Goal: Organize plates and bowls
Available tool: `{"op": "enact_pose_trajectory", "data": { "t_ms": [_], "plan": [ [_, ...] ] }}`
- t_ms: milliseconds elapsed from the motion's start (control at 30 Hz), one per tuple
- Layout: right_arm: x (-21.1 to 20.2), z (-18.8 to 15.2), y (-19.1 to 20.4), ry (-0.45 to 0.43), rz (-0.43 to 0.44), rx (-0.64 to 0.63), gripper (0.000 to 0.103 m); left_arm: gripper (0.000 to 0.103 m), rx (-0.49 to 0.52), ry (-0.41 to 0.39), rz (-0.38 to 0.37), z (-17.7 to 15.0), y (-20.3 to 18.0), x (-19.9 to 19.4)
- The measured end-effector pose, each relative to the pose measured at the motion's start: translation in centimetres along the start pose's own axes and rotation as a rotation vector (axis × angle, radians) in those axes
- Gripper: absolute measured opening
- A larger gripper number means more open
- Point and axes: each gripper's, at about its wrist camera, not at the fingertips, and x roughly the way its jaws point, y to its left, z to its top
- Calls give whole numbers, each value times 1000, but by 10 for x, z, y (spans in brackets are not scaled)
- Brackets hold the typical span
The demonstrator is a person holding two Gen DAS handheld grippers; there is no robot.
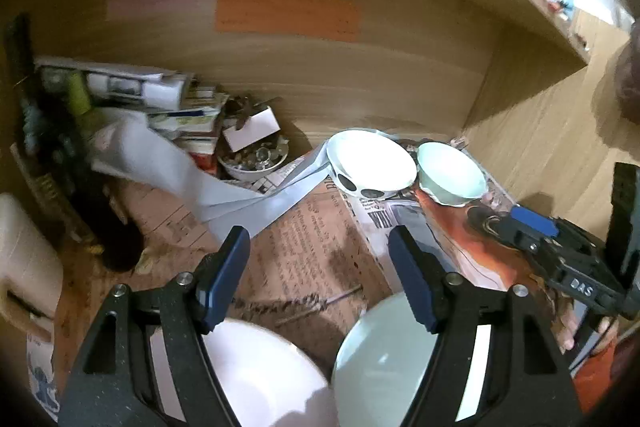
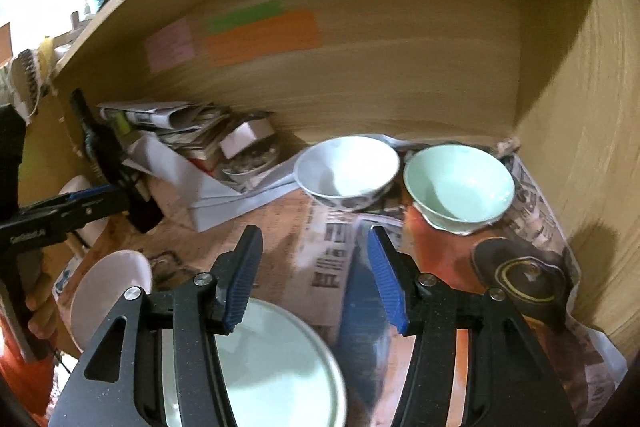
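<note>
I am looking into a wooden cupboard lined with newspaper. At the back stand a white bowl with dark spots [image 1: 372,163] [image 2: 348,171] and, to its right, a pale green bowl [image 1: 452,175] [image 2: 460,187]. Near the front edge lie a white plate [image 1: 256,367] [image 2: 108,291] and a pale green plate [image 1: 384,359] [image 2: 276,363] side by side. My left gripper [image 1: 320,243] [image 2: 88,199] hovers open above both plates, holding nothing. My right gripper [image 2: 314,247] [image 1: 520,227] is open too, above the green plate's right edge, with nothing between its fingers.
A heap of folded papers [image 1: 172,107] and a small dish of glass bits [image 1: 256,159] fill the back left. A dark bottle [image 2: 100,147] stands at the left wall. A dark round object [image 2: 524,275] lies on the right. Wooden walls [image 2: 580,131] close in the sides.
</note>
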Motion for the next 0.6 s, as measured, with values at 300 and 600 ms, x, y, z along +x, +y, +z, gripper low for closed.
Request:
{"op": "enact_pose_trajectory", "data": {
  "t_ms": [300, 600],
  "plan": [
    [23, 4, -35, 25, -6, 50, 51, 72, 15, 102, -11, 32, -26, 64],
    [51, 12, -64, 64, -14, 67, 51, 72, -10, 205, 25, 43, -37, 125]
  ]
}}
